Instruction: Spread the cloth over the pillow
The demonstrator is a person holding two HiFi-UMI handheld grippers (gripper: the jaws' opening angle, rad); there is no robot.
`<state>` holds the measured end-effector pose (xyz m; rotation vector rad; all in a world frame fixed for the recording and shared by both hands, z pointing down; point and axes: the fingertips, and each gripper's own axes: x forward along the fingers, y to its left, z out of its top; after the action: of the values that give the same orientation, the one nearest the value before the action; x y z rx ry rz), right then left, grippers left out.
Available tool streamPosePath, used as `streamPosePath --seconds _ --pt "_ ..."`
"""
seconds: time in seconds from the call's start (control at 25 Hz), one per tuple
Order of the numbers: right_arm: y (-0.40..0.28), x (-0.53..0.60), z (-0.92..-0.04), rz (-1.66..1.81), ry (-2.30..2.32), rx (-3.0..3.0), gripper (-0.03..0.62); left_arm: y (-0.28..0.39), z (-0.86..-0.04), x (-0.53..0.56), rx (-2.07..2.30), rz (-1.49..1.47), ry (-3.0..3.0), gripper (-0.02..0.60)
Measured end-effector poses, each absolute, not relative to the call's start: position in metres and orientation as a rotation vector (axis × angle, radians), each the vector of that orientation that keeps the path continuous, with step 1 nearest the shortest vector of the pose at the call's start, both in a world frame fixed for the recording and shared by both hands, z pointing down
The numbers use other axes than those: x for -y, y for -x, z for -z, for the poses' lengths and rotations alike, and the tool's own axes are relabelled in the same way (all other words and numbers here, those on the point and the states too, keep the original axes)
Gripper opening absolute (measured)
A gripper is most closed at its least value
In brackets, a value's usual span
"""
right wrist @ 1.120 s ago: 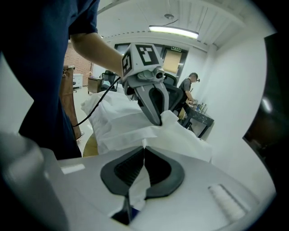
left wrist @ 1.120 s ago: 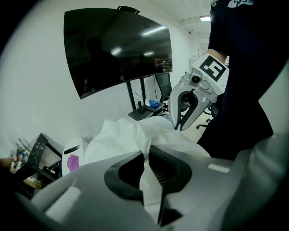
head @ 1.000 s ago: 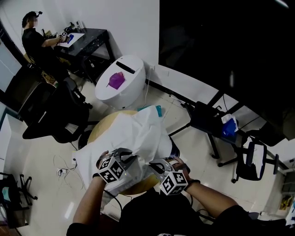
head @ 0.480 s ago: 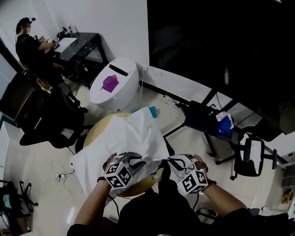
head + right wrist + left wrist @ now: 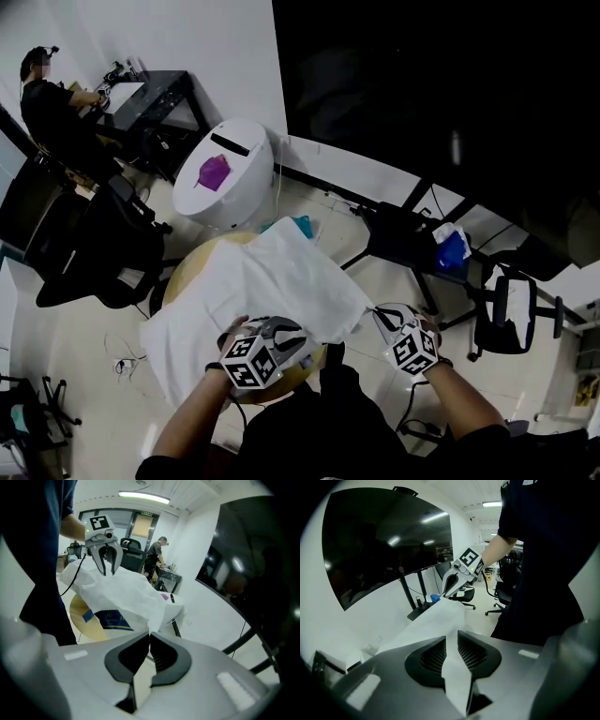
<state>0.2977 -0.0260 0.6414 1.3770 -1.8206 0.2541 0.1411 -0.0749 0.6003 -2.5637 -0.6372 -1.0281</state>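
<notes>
A white cloth [image 5: 262, 286] lies spread over a round wooden table [image 5: 199, 261] and stretches taut between my two grippers. My left gripper [image 5: 291, 330] grips its near edge; in the left gripper view the cloth [image 5: 454, 677] fills the gap between the pads, and those jaws have just been opening a little. My right gripper [image 5: 377, 312] is shut on the cloth's right corner [image 5: 140, 681], out past the table's rim. In the right gripper view, a white bulk with a blue label [image 5: 110, 618], the pillow as far as I can tell, shows under the cloth. Each gripper sees the other: right [image 5: 443, 595], left [image 5: 108, 571].
A white round bin [image 5: 230, 173] with a purple thing on top stands beyond the table. Black office chairs stand at left [image 5: 103, 253] and right [image 5: 511, 319]. A black stand [image 5: 403, 239] is close on the right. A person sits at a far desk [image 5: 56, 103]. Behind is a large dark screen [image 5: 422, 84].
The grippers have moved apart, the right one swinging out to the right with its corner. The cloth has gone from a bunched heap to a flatter, stretched sheet.
</notes>
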Motion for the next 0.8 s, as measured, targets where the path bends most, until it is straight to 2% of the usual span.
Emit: streamPosePath --seconds 0.2,0.36,0.8 --pt "-0.33 0.016 -0.675 -0.364 -1.391 1.793 0.011 -0.15 -0.599 0.066 0.675 1.045 2.564 0.067" --pt "-0.341 0.013 -0.697 -0.374 -1.342 1.778 0.011 -0.152 -0.606 0.062 0.714 1.102 2.537 0.095" --pt "-0.333 0.004 -0.753 0.053 -0.879 1.704 0.012 -0.136 -0.658 0.066 0.721 1.376 2.475 0.15"
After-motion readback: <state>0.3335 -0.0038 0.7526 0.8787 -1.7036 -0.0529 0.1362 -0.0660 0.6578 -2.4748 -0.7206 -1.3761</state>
